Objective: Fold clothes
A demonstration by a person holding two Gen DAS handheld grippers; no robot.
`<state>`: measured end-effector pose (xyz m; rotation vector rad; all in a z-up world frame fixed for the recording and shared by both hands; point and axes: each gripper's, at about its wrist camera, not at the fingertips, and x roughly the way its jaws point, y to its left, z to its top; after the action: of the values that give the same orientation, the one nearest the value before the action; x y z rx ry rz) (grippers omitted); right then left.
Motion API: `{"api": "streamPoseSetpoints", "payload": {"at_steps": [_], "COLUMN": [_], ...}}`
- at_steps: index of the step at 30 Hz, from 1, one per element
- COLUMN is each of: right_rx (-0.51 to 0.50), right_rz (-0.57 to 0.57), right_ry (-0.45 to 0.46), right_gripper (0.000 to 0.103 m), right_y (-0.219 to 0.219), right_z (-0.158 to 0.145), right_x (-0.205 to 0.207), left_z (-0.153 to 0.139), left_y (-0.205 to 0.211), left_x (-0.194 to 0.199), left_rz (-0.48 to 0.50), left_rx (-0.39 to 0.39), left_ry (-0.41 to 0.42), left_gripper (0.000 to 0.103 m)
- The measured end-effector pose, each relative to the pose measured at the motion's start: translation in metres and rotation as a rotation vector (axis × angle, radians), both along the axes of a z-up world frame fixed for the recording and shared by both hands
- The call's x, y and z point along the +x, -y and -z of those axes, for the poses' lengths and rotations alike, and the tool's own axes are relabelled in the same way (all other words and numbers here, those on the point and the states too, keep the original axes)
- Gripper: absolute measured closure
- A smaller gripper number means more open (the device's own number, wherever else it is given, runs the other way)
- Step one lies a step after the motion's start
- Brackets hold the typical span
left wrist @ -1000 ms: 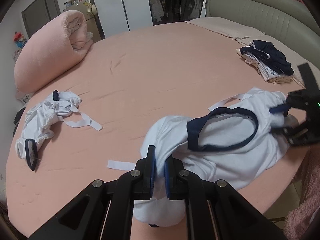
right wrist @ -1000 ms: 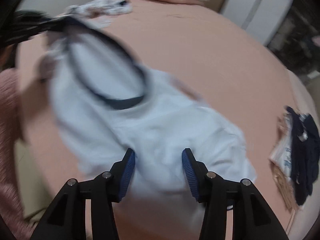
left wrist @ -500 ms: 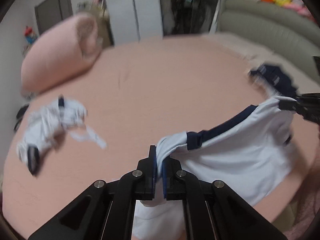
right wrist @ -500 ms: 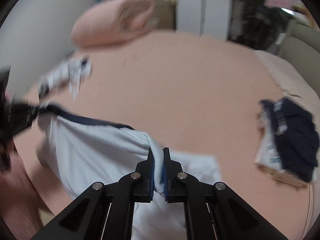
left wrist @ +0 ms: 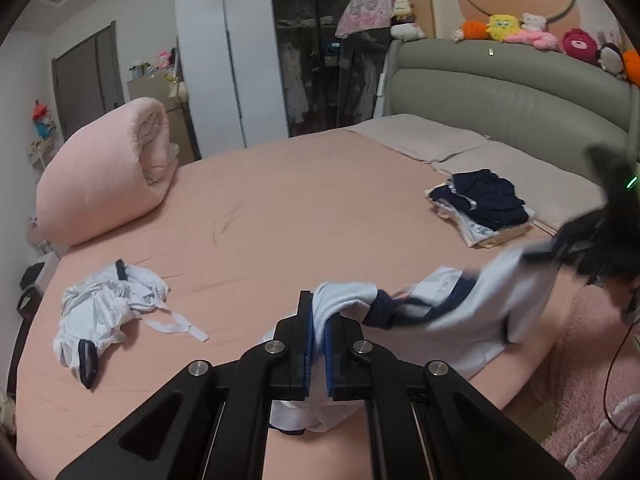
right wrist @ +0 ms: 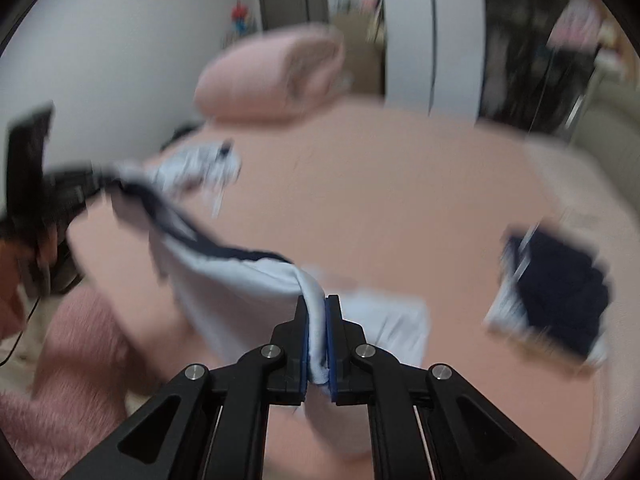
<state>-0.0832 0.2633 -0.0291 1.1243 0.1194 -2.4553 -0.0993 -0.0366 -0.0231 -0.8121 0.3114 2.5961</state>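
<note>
Left gripper (left wrist: 318, 322) and right gripper (right wrist: 318, 320) — each clamped on white garment (left wrist: 472, 320) slung between them.

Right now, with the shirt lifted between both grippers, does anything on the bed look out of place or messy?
Yes. A second white garment lies crumpled near the bed's left edge, a strap trailing loose, still unfolded. The held shirt hangs twisted and bunched between the left gripper and right gripper. The folded pile looks tidy.
</note>
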Motion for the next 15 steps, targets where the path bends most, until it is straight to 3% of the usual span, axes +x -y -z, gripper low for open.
{"api": "streamPoseSetpoints", "payload": {"at_steps": [2, 8, 12, 15], "right_rx": [0.038, 0.092, 0.090, 0.062], "right_rz": [-0.004, -0.111, -0.205, -0.280], "right_ry": [0.058, 0.143, 0.137, 0.121], "right_gripper": [0.074, 0.074, 0.072, 0.061], "right_y": [0.006, 0.037, 0.058, 0.068], "right_z": [0.027, 0.067, 0.065, 0.061], "right_x": [-0.001, 0.012, 0.038, 0.053], "left_z": [-0.003, -0.009, -0.009, -0.006], "left_y": [-0.004, -0.015, -0.018, -0.019], "left_x": [0.003, 0.009, 0.011, 0.010], "left_rz": [0.004, 0.007, 0.006, 0.004], "left_rx": [-0.005, -0.009, -0.007, -0.005], "left_ry": [-0.003, -0.008, -0.005, 0.005], "left_gripper": [0.100, 0.100, 0.100, 0.100]}}
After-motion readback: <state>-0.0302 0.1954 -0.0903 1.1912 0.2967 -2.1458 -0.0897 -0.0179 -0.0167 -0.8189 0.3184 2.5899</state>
